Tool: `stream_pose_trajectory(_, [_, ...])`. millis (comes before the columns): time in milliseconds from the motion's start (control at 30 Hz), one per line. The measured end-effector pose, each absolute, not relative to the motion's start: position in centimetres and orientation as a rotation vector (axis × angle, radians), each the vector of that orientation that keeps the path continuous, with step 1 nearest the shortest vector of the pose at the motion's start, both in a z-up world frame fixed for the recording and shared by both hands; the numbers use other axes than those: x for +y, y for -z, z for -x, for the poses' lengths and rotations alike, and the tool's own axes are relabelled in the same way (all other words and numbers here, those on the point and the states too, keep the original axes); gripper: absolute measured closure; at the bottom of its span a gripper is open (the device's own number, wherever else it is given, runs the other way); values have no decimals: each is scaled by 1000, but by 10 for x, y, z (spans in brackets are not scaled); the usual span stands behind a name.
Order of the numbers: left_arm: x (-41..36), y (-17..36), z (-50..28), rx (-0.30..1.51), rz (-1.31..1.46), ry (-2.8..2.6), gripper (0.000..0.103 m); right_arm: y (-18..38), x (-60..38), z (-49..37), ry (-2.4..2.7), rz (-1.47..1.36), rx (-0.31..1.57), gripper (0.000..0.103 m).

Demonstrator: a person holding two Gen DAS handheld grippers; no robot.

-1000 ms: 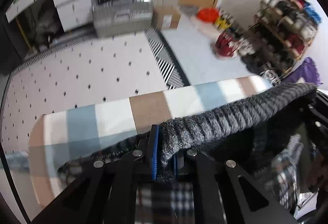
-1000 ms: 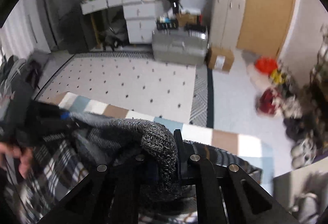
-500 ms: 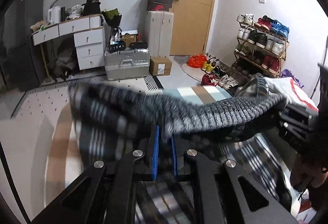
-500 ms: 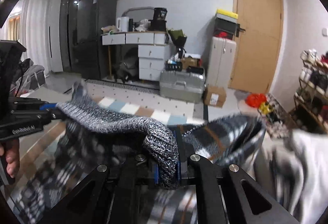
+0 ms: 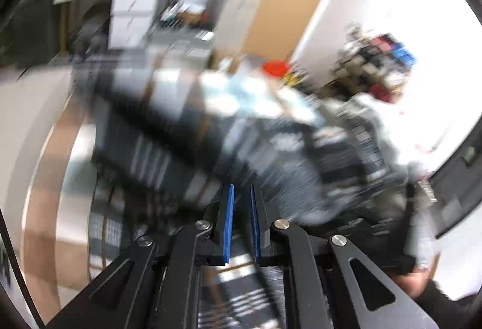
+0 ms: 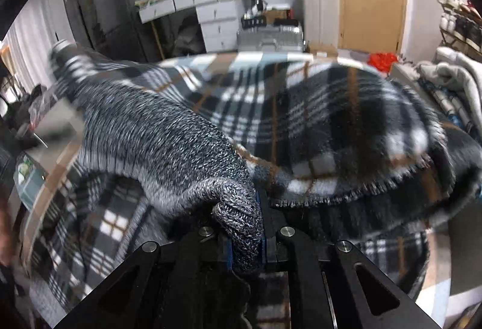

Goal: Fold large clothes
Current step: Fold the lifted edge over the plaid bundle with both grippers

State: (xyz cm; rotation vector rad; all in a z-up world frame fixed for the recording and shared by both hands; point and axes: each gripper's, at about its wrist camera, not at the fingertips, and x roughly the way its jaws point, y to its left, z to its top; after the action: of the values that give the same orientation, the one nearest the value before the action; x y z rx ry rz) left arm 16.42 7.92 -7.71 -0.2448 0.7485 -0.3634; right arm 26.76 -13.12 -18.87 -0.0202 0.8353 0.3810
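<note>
The left tongs point(image 5: 241, 226) are black linkage arms with silver screw heads, cut-out slots and blue pads. The right tongs point(image 6: 245, 241), at lower centre, are built alike.

garment point(image 5: 211, 130) motion-blurred, shoe rack point(image 5: 376, 64) smeared

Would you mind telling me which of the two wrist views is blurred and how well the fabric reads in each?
Left wrist view: heavy motion smear over the room and the dark plaid fleece garment; only the left claw stays crisp. Right wrist view: mostly sharp, the grey marled knit cuff in the right claw shows individual stitches, blur only at the far left edge; fisheye bending throughout.
</note>
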Motion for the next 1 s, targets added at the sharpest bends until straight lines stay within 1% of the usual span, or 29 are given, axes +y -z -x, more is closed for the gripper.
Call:
stream_pose_trajectory(67, [78, 46, -162, 702, 241, 451, 95, 195, -134, -275, -388, -12, 874, 89])
stream_pose_trajectory(100, [74, 39, -160, 690, 224, 465, 85, 195, -137, -278, -393, -23, 879, 88])
stream_pose_trajectory(133, [71, 27, -167, 679, 184, 467, 62, 194, -140, -278, -395, -24, 884, 88])
stream_pose_trajectory(167, [68, 25, -173, 677, 155, 455, 49, 192, -140, -282, -398, -16, 894, 88])
stream_pose_trajectory(200, [68, 24, -181, 674, 142, 433, 37, 190, -138, -285, -399, 0, 906, 87])
stream_pose_trajectory(233, [72, 26, -199, 675, 144, 401, 37, 190, -138, -285, -399, 15, 918, 86])
stream_pose_trajectory(267, [70, 34, -208, 702, 135, 386, 37, 189, -137, -284, -405, 34, 935, 83])
stream_pose_trajectory(333, [73, 62, -236, 799, 139, 357, 38, 182, -132, -285, -424, 63, 984, 74])
stream_pose_trajectory(400, [80, 101, -262, 910, 170, 358, 38, 176, -137, -282, -467, 37, 1034, 40])
stream_pose_trajectory(433, [87, 121, -276, 961, 178, 318, 38, 171, -143, -276, -504, 3, 1046, 38])
stream_pose_trajectory(500, [92, 151, -284, 1058, 216, 323, 39, 150, -157, -270, -556, -63, 1039, 39])
stream_pose_trajectory(600, [106, 184, -291, 1118, 307, 307, 40, 114, -177, -278, -613, -169, 982, 38])
stream_pose_trajectory(633, [110, 191, -291, 1115, 324, 307, 40, 107, -181, -282, -625, -193, 966, 37])
stream_pose_trajectory(700, [111, 193, -290, 1105, 345, 313, 40, 89, -183, -299, -618, -208, 918, 26])
stream_pose_trajectory(733, [109, 189, -292, 1102, 345, 319, 40, 86, -181, -305, -590, -187, 905, 25])
stream_pose_trajectory(767, [108, 184, -287, 1108, 338, 319, 40, 88, -176, -319, -541, -136, 906, 25])
stream_pose_trajectory(833, [108, 173, -288, 1126, 332, 318, 40, 110, -163, -345, -445, -39, 983, 25])
stream_pose_trajectory(867, [107, 168, -275, 1122, 337, 333, 40, 123, -162, -356, -402, -3, 1028, 25])
stream_pose_trajectory(900, [108, 166, -251, 1113, 338, 343, 40, 139, -160, -365, -355, 44, 1080, 25])
stream_pose_trajectory(1000, [110, 137, -239, 1060, 332, 400, 40, 193, -155, -384, -283, 160, 1217, 27])
